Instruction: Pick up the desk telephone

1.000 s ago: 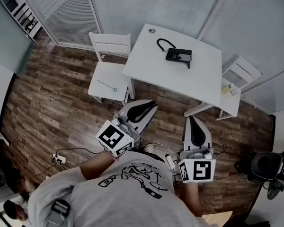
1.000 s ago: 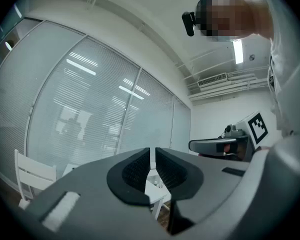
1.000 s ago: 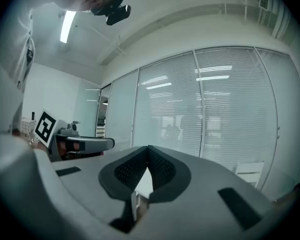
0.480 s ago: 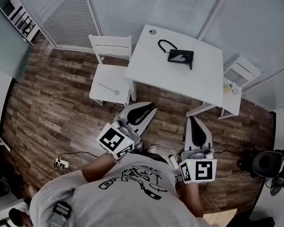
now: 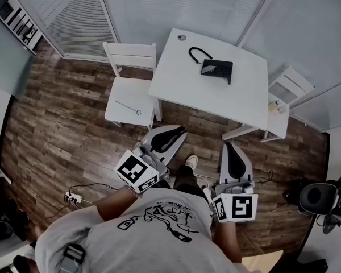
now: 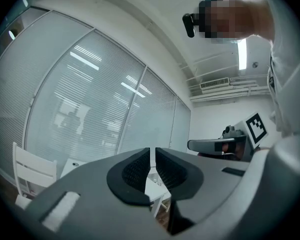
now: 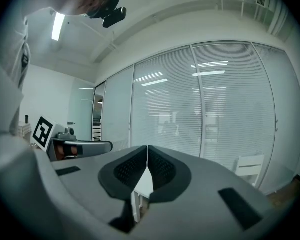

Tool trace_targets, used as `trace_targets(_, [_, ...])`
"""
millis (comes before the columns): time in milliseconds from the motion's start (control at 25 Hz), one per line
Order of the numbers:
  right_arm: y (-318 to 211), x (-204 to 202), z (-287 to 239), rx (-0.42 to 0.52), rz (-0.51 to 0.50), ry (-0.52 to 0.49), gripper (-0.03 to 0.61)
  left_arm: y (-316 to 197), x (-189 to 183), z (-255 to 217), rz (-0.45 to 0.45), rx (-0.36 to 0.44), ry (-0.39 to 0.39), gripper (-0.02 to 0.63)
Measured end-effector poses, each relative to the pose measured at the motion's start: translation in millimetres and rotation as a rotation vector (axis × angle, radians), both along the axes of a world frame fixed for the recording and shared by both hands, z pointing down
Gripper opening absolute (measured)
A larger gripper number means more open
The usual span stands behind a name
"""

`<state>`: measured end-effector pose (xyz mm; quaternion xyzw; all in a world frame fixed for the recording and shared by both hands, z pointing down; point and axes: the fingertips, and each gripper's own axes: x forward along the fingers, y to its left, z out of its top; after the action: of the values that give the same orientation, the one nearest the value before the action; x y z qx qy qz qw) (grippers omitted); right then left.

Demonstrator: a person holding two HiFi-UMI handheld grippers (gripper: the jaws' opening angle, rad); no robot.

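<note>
The black desk telephone (image 5: 216, 69) lies on the white table (image 5: 204, 92) in the head view, with its cord looping to the left (image 5: 195, 52). Both grippers are held well short of the table, over the wooden floor, and point toward it. My left gripper (image 5: 182, 129) is shut with nothing in it; in the left gripper view its pads (image 6: 152, 159) meet. My right gripper (image 5: 228, 145) is also shut and empty, with its pads (image 7: 147, 160) together in the right gripper view. The telephone shows in neither gripper view.
A white chair (image 5: 129, 90) with a thin wand on its seat stands left of the table. Another white chair (image 5: 285, 90) holding a small bottle stands on the right. A power strip (image 5: 70, 196) and cables lie on the floor. Glass walls with blinds (image 5: 176, 4) stand behind.
The person has stepped a little toward the table, and a shoe now shows between the grippers. Both grippers came along with the step and stay shut.
</note>
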<state>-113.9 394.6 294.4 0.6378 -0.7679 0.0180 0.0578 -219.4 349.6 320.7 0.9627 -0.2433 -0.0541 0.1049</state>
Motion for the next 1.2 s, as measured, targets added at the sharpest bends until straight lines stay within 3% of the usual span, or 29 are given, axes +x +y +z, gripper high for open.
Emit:
trace_targets(320, [-38, 34, 7, -0.004, -0.008, -0.011, 0.006, -36, 36, 4, -0.002, -0.009, -0.006, 0.032])
trace_targets(920, [-122, 180, 11, 0.002, -0.057, -0.028, 0.006, -126, 175, 5, -0.063, -0.004, -0.039, 0.032])
trace_targets(1200, [-144, 225, 18, -0.02, -0.082, -0.039, 0.006, -151, 213, 5, -0.108, 0.0, -0.041, 0.032])
